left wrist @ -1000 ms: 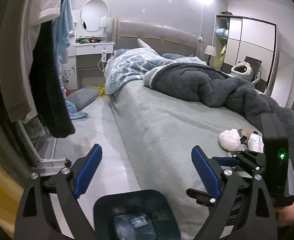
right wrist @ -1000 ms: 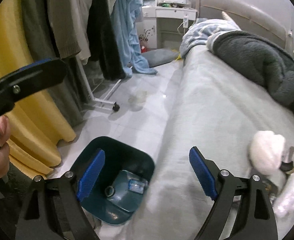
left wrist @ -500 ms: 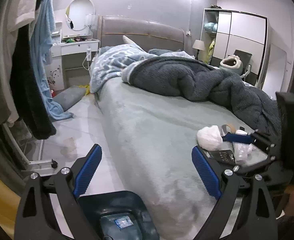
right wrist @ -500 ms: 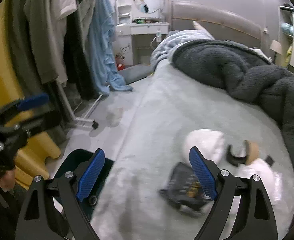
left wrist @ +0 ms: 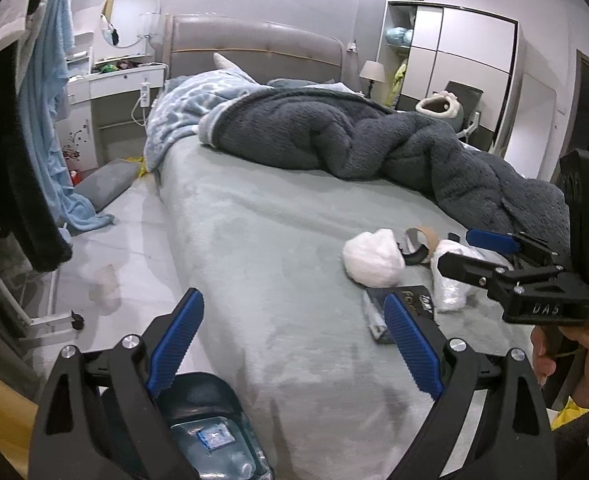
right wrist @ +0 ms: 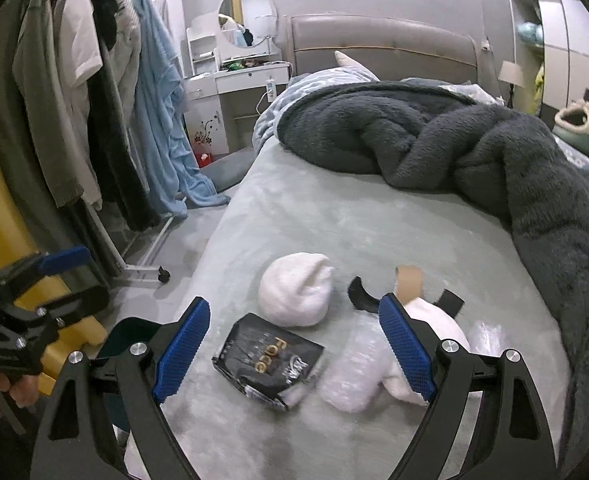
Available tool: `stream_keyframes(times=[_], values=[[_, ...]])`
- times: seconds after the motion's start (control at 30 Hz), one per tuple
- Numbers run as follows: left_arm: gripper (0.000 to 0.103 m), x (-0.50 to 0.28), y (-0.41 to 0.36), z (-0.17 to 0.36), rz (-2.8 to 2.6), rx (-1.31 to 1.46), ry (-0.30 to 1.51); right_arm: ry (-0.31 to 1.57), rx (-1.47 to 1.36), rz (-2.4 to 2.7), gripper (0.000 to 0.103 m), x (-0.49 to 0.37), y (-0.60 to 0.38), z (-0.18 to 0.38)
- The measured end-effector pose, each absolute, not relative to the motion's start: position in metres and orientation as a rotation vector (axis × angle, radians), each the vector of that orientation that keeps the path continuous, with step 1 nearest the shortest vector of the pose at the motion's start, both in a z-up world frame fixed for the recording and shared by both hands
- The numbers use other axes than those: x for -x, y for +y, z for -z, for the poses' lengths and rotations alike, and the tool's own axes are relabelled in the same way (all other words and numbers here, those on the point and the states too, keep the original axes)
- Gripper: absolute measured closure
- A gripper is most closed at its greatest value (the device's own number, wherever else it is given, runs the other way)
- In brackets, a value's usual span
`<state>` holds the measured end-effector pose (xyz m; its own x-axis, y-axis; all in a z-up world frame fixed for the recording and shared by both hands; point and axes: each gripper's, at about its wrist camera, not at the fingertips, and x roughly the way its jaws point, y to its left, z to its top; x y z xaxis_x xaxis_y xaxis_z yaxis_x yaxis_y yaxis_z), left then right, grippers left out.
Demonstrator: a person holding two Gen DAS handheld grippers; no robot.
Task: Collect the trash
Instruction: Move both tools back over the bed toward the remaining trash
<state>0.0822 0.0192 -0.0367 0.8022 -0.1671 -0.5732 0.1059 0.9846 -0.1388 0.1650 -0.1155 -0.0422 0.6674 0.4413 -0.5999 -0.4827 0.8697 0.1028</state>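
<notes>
Your right gripper (right wrist: 294,344) is wide and empty (so is the left gripper (left wrist: 294,344)); the black packet (right wrist: 268,366) lying between its jaws could slide on the plush bed (right wrist: 334,224).

Both grippers were black with blue ribbed pads and shiny silver screws. The right gripper (left wrist: 470,250) had a small green light and white letters on its side.

Left hand-held gripper (left wrist: 294,344) gapes empty over bed (left wrist: 262,248); trash bin (left wrist: 214,432) below
</notes>
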Motion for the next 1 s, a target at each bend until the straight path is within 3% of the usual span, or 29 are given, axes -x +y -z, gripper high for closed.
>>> stream_keyframes(times=[0.27,1.0], values=[[0.010,-0.090,-0.008,0.049,0.196,0.086,0.657,0.676,0.028,-0.516,0.022,-0.169,-0.140,0.050],[0.009,-0.113,-0.073,0.085,0.293,0.028,0.759,0.786,-0.233,-0.614,0.051,-0.188,-0.182,0.076]])
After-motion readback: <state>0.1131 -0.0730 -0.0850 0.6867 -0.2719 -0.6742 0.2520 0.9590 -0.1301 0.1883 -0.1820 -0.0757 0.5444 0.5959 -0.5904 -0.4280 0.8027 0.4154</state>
